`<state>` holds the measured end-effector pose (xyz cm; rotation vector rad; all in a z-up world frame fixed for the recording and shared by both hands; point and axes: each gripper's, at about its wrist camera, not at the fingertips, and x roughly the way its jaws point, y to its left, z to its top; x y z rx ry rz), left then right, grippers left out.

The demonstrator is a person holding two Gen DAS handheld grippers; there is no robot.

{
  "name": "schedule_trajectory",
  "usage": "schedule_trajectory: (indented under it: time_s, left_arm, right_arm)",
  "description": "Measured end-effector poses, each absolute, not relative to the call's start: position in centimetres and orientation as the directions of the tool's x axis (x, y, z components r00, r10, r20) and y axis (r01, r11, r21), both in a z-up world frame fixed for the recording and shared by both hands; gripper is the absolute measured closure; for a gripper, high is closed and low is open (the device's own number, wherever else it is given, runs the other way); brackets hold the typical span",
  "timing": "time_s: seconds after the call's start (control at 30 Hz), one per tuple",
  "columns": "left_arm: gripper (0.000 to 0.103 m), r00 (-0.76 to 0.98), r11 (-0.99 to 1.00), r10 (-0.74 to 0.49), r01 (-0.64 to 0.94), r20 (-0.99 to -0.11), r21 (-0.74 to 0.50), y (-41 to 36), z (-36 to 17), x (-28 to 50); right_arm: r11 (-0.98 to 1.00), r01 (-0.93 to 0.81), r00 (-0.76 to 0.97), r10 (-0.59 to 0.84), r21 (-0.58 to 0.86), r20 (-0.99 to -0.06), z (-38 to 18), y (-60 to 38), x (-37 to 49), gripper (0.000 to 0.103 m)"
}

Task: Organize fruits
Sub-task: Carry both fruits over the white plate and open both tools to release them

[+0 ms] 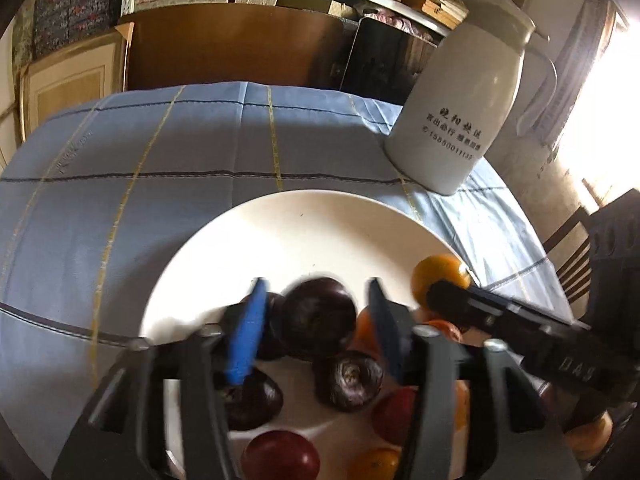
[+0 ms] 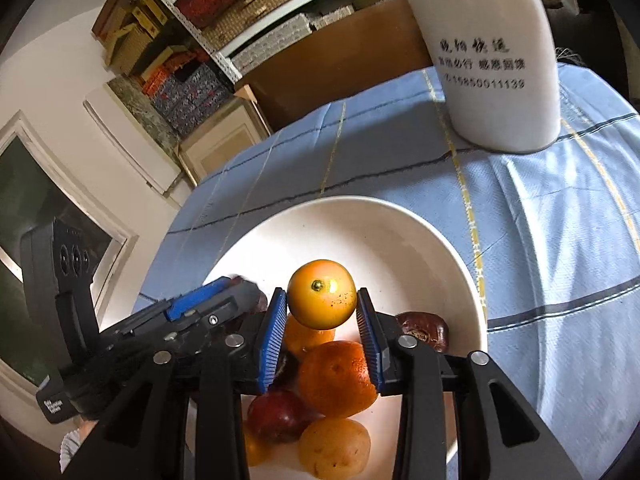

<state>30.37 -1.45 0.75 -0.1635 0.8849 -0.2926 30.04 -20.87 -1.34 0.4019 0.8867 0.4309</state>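
Note:
A white bowl (image 1: pixel 304 232) on the blue tablecloth holds several dark purple, red and orange fruits. My left gripper (image 1: pixel 316 320) is open above it, its blue pads either side of a dark purple fruit (image 1: pixel 318 316) without clearly touching it. My right gripper (image 2: pixel 322 316) is shut on a small orange fruit (image 2: pixel 322 294) and holds it above the bowl (image 2: pixel 400 240), over a bigger orange (image 2: pixel 336 378). The held orange and the right gripper's finger show in the left wrist view (image 1: pixel 440 280) at the bowl's right rim.
A tall white jug (image 1: pixel 460 112) with black lettering stands on the cloth behind the bowl, to the right; it also shows in the right wrist view (image 2: pixel 488 52). Shelves with boxes and a brown board stand beyond the table. A dark chair (image 1: pixel 576 256) stands at right.

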Motion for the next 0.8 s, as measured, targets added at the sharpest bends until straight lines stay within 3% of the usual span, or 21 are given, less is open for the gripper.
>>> schedule_trajectory:
  time_s: [0.03,0.07,0.3,0.4,0.5,0.67,0.8]
  left_arm:
    - [0.039,0.595,0.945,-0.327,0.186,-0.734,-0.270,-1.4,0.7,30.4]
    - [0.039,0.592,0.944,-0.329,0.187,-0.736,-0.272,-1.3,0.6,30.4]
    - [0.031,0.636,0.955,-0.295,0.165,-0.713,-0.247,-0.2,2.2,28.5]
    - [0.030,0.657,0.960,-0.278,0.159,-0.701,-0.232,0.1,3.2,26.9]
    - [0.012,0.689,0.968,-0.247,0.148,-0.681,-0.202,0.3,3.7,23.9]
    - [0.011,0.711,0.976,-0.217,0.134,-0.668,-0.175,1.3,2.8,18.1]
    - [0.009,0.714,0.978,-0.209,0.135,-0.669,-0.162,1.7,1.4,12.8]
  right_arm:
    - [0.841,-0.187,0.560,0.515,0.507,-0.649,-1.4,-21.0,30.1,0.054]
    - [0.843,-0.179,0.566,0.510,0.508,-0.647,-1.4,-21.2,30.1,0.052]
    - [0.836,-0.189,0.595,0.515,0.515,-0.617,0.2,-21.8,28.3,0.052]
    - [0.833,-0.200,0.605,0.519,0.516,-0.603,0.8,-21.8,26.9,0.047]
    - [0.834,-0.213,0.621,0.518,0.509,-0.588,1.3,-21.8,24.9,0.045]
    - [0.830,-0.236,0.623,0.528,0.505,-0.577,0.7,-22.1,20.9,0.043]
    - [0.846,-0.240,0.636,0.507,0.476,-0.581,-0.7,-22.8,16.8,0.032]
